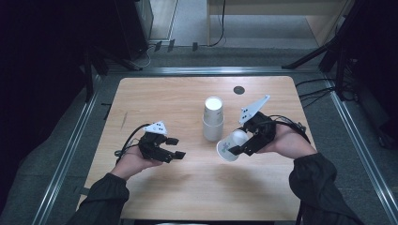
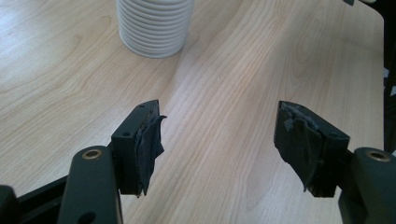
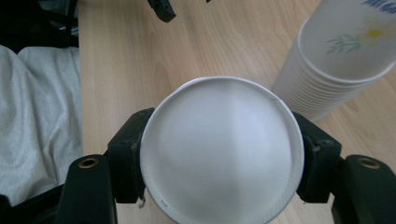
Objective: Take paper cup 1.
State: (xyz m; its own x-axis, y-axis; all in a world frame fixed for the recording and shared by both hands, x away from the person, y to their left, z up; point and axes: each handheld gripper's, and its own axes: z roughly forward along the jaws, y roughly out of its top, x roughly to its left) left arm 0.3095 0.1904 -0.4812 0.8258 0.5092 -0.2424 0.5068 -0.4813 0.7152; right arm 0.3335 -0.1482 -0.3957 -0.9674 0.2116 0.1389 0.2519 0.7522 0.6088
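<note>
Pale wood-grain table (image 2: 243, 70), smooth; matt white paper cup (image 3: 219, 149); ribbed cup stack (image 2: 154, 25).

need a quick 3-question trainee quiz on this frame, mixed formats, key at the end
1. True or false: the right gripper is shut on a single paper cup.
2. Where does the stack of cups stand? A) at the table's left edge B) near the middle of the wooden table, between the two grippers C) on the floor
3. Fill in: the left gripper has its jaws ____ with nothing between them.

Key: 1 true; 2 B; 3 open
</note>
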